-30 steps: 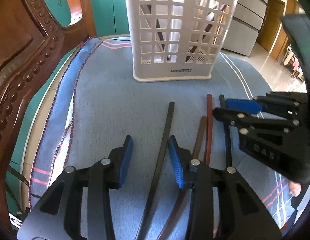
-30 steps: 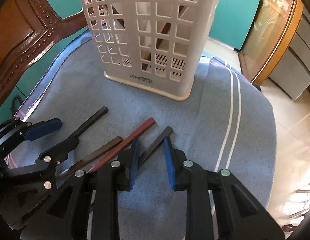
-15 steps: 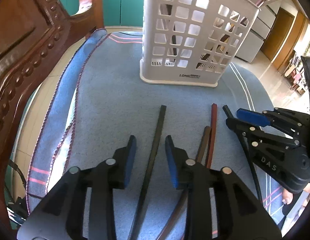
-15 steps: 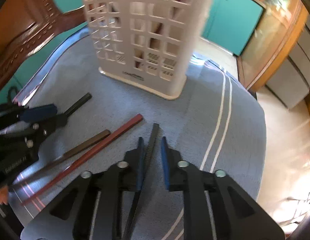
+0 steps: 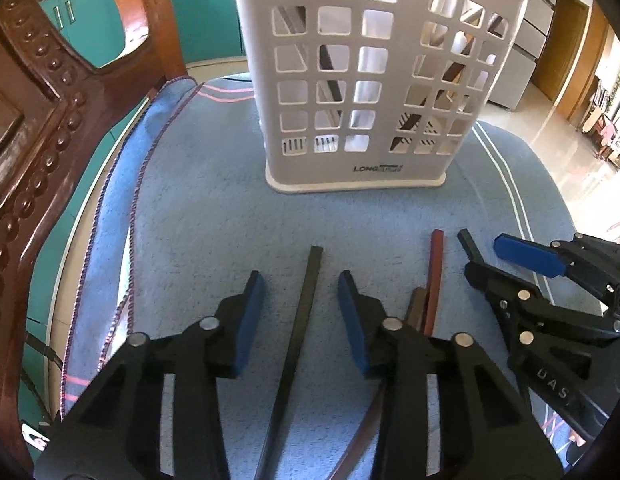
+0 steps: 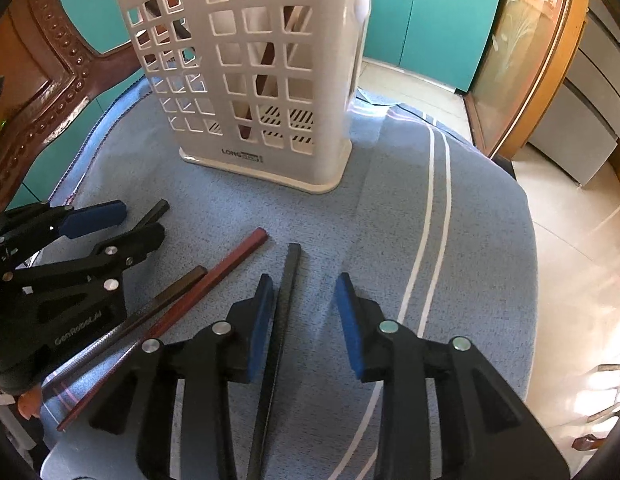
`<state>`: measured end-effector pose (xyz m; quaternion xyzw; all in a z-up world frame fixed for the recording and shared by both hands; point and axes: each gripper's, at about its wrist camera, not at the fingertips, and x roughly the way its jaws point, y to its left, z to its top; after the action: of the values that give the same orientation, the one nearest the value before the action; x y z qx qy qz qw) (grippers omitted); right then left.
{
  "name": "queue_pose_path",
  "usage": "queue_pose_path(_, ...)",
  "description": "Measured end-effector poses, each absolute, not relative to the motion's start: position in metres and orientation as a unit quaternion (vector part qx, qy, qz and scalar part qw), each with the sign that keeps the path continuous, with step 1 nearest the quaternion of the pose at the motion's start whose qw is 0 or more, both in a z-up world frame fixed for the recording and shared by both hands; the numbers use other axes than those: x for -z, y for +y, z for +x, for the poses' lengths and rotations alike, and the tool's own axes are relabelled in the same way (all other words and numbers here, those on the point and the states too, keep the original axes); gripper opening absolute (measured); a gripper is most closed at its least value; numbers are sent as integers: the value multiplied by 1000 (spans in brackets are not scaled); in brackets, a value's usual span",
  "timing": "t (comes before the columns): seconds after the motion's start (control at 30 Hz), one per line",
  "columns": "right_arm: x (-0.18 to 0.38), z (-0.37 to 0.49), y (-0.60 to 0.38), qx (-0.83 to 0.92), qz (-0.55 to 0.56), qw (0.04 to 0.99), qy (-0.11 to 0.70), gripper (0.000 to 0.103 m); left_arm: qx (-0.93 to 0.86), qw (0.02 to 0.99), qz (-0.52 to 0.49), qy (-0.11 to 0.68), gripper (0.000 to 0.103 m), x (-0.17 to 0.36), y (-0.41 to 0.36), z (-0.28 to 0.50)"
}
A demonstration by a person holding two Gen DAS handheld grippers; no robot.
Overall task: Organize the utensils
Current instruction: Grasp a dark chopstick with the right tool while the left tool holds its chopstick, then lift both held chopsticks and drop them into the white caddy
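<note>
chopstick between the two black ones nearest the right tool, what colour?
Red chopstick, dark reddish-brown; clearest in the right wrist view.

basket (image 5: pixel 374 80): white plastic, perforated grid walls, smooth semi-matt. cloth (image 5: pixel 214 216): blue woven towelling, rough nap, w/ white stripes. chair frame (image 5: pixel 50 112): dark wood, glossy varnish, studded trim. chopsticks (image 6: pixel 208 286): smooth, satin; black, brown, red. gripper (image 6: pixel 304 312) bodies: matt black plastic, blue pads (image 6: pixel 262 320), bare metal pins.
</note>
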<state>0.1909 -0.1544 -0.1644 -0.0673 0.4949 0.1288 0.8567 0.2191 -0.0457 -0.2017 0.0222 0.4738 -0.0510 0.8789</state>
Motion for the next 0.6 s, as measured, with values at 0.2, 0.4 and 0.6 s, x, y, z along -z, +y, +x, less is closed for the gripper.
queue_pose_path(0.2,162,188,-154,-137,-45,859,492,9,56,882,18,467,10,201,-53,221)
queue_pose_path(0.4,134,178,-164,-160,-8,877,454,7,58,896,-10,439,7,180,-38,204)
queue_pose_path(0.6,70,150,-193,-191,45,905,378,7,81,925,-26,370,7,123,-28,164)
